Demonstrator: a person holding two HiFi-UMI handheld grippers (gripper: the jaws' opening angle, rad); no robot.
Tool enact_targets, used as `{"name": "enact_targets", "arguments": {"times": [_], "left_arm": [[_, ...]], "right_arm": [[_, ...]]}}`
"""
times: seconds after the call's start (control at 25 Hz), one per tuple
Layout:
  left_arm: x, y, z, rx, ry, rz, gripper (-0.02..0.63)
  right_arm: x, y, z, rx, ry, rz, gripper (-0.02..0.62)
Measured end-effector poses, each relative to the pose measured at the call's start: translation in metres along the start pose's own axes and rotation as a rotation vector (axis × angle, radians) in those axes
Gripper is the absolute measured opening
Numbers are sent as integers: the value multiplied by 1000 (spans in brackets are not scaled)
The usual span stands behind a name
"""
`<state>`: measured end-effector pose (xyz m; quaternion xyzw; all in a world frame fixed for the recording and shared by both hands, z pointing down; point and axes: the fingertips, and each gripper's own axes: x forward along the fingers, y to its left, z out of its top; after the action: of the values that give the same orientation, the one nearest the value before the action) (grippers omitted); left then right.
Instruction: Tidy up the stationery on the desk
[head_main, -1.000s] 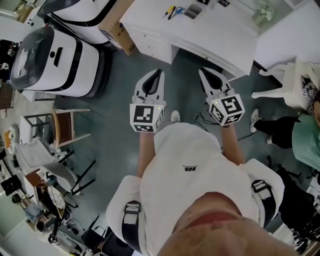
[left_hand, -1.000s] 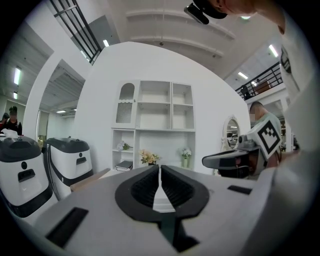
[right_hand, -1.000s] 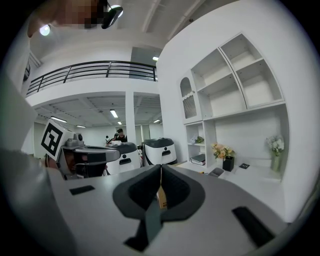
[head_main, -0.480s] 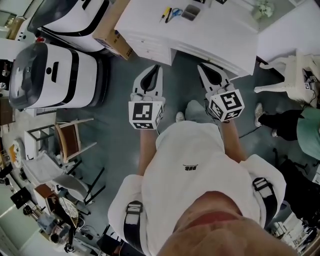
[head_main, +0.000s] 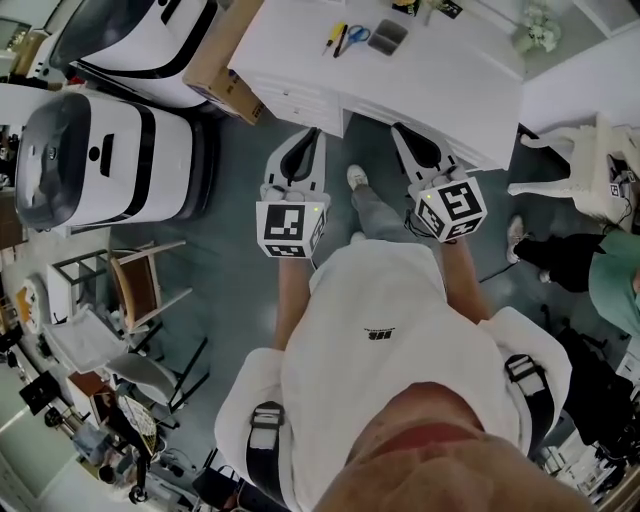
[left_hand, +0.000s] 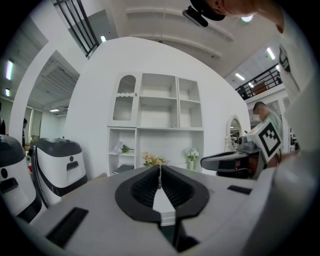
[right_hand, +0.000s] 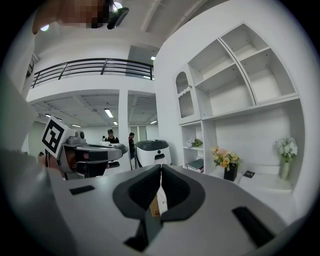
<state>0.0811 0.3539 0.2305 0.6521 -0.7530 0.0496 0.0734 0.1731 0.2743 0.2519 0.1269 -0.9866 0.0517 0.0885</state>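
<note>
- White desk (head_main: 430, 80): across the top of the head view, with the person short of its near edge.
- Left gripper (head_main: 312, 135): jaws pressed tip to tip with nothing between them, held over the floor by the desk edge.
- Right gripper (head_main: 398, 130): jaws likewise closed and empty, level with the left one.
- Stationery: on the desk top, well apart from both grippers. A grey case (head_main: 387, 37), blue-handled scissors (head_main: 354, 35) and a yellow pen (head_main: 333, 38) lie close together.
</note>
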Motion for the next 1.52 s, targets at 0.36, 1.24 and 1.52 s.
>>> {"name": "enact_targets", "arguments": {"times": [0.36, 1.24, 1.52], "left_arm": [[70, 37, 12, -7, 18, 28, 0], [219, 124, 10, -32, 95, 52, 0], [249, 141, -1, -35, 122, 45, 0]], "right_arm": [[66, -50, 20, 5, 13, 50, -3], [210, -158, 26, 39, 85, 85, -3], [239, -178, 15, 63, 120, 85, -3]]}}
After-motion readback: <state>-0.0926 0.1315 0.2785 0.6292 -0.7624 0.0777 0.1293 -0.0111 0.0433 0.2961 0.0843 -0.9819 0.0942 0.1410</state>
